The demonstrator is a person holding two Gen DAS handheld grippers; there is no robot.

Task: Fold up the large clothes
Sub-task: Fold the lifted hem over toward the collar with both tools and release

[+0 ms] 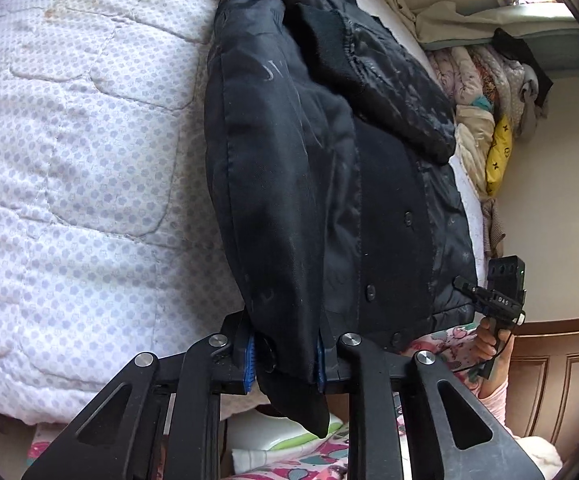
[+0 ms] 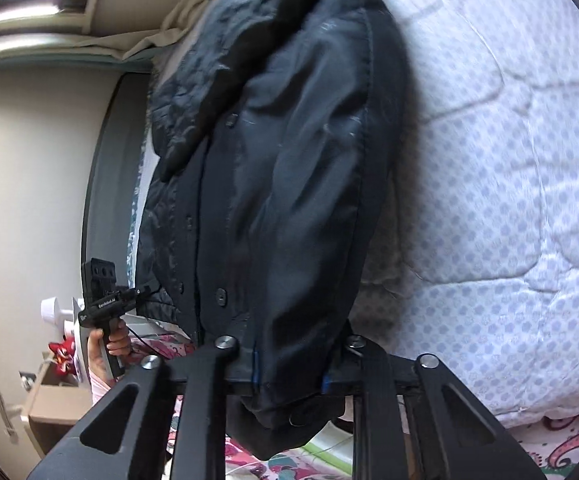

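Garment: a black jacket (image 1: 329, 152) lies lengthwise on the bed (image 1: 69, 140), near the mattress edge; its near hem hangs over that edge toward the person
Fold state: one dark sleeve (image 1: 341, 60) with a ribbed cuff is laid across the front, and the side panels appear turned inward — judged a narrow, partly folded strip
Left tongs (image 1: 285, 360): closed on the near hem, blue pads pressing the fabric from both sides, a flap hanging below them
Right tongs (image 2: 289, 372): closed on the same near hem at the other corner, cloth bunched between the pads
Other view of each tool: each camera shows the opposite handle held in a hand (image 1: 485, 340) beside the jacket
Surroundings: heaped bedding (image 1: 485, 96) at the far end, well apart from the jacket
Progress: lengthwise folding looks done; both corners are secured
Remaining: the crosswise fold — hem to collar — is not yet made, then smoothing
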